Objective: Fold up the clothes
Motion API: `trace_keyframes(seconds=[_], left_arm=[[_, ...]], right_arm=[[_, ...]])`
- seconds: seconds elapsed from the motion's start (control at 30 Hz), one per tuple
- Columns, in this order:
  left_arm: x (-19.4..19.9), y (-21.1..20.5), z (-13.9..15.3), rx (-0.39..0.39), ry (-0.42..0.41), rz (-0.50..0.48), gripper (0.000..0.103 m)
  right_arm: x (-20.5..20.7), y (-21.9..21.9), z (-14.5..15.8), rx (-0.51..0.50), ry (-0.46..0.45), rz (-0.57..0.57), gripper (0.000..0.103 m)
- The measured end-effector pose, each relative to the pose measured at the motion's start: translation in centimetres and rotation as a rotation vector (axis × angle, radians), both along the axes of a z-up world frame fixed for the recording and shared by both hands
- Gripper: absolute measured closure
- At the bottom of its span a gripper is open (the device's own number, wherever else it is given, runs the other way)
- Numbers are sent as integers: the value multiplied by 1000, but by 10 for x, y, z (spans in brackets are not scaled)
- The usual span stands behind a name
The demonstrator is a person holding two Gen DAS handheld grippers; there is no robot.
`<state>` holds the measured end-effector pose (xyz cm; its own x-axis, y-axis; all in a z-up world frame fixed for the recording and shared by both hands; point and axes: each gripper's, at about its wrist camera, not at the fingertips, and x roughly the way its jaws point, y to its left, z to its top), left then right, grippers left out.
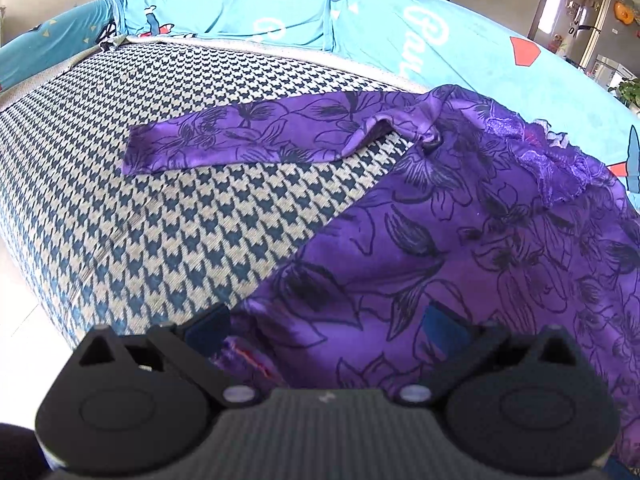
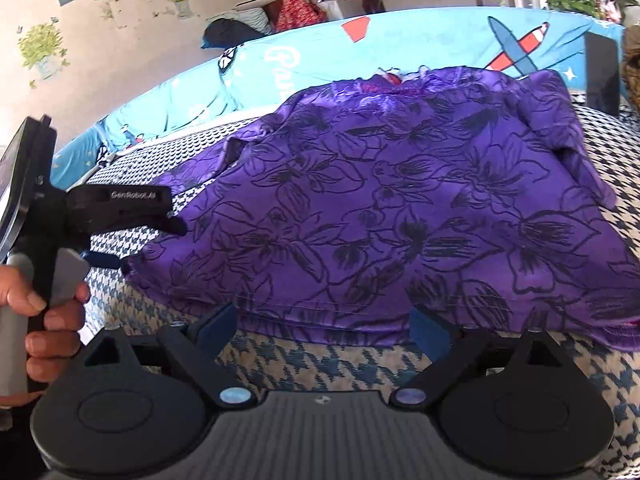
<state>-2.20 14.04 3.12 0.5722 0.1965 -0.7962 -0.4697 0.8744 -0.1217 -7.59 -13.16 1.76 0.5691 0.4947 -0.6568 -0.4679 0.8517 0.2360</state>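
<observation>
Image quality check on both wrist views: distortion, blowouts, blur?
Left wrist: heavy fisheye bowing of the sofa, floor at lower left blown out, purple top sharp. Right wrist: same bowing, windows overexposed, top sharp, dark vignette in the corners.

L hand-held gripper (image 1: 326, 334) open, R hand-held gripper (image 2: 324, 328) open

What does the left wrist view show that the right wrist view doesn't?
Only the left wrist view: the purple top's long sleeve stretched flat across the houndstooth cushion.
Only the right wrist view: a hand holding the left gripper at the garment's left edge, and the far shoulder folded in.
Both: the purple floral top with its lace collar, against the blue sofa back.
</observation>
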Motion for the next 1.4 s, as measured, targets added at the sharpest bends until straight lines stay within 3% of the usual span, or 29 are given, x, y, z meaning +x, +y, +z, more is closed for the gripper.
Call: trace_keyframes(seconds=[0.37, 0.73, 1.07, 1.3, 1.4], left_arm=[[70, 20, 6, -89, -15, -65, 6], [137, 44, 0, -233, -43, -37, 6], [182, 44, -9, -233, -48, -62, 6], [202, 43, -22, -239, -37, -66, 12], [209, 46, -28, -232, -33, -53, 20]], right_arm=[[56, 16, 5, -10, 28, 66, 10], [98, 38, 4, -42, 11, 109, 10], [120, 53, 3, -12, 44, 118, 10], [122, 54, 5, 14, 63, 109, 10], [122, 55, 3, 19, 80, 105, 10]])
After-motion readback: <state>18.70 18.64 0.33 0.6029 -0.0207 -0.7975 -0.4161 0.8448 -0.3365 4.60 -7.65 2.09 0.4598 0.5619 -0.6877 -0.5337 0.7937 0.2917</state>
